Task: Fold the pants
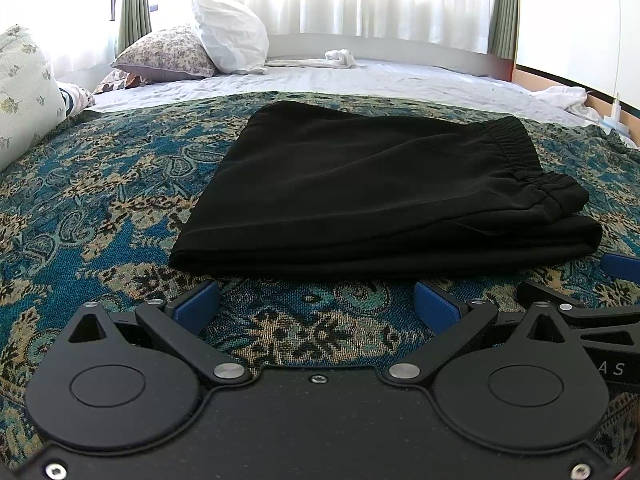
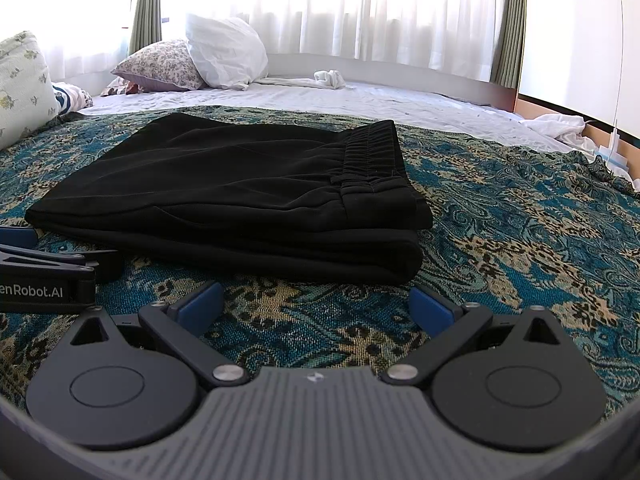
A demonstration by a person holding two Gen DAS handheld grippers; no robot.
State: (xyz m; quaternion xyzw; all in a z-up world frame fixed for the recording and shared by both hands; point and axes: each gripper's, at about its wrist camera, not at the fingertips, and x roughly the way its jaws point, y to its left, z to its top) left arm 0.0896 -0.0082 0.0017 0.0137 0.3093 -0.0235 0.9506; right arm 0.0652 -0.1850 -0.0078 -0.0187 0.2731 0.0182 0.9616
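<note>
Left wrist view first: the left gripper (image 1: 316,304) sits low over the patterned bedspread (image 1: 100,208), its blue fingers (image 1: 198,306) spread wide with nothing between them but blue and tan weave. Straight ahead, just beyond the fingertips, lie the black pants (image 1: 372,196), already stacked in several layers, the near folded edge running side to side across the claw's line. The elastic waistband (image 1: 516,148) is bunched at the right end of the bundle, so the long axis runs left to right, across the gripper rather than toward it. At the right edge a sliver of the right gripper (image 1: 618,266) pokes in, close beside the bundle's right corner. Now the right wrist view: the right gripper (image 2: 316,306) is likewise wide open and empty, hovering over bare bedspread (image 2: 520,240). From here the pants (image 2: 224,196) lie ahead and off to the left, with the waistband (image 2: 372,152) nearly dead ahead and the bundle's right end just past the fingertips. The left gripper (image 2: 16,236) shows at the left edge, near the bundle's near left corner. So each claw is nearest its own end of the bundle, neither touching cloth. The fold looks close to finished; any last move would mean reaching forward to that near edge. Far behind, the pillows (image 2: 224,52) and the white sheet (image 2: 360,96) stay well clear.
</note>
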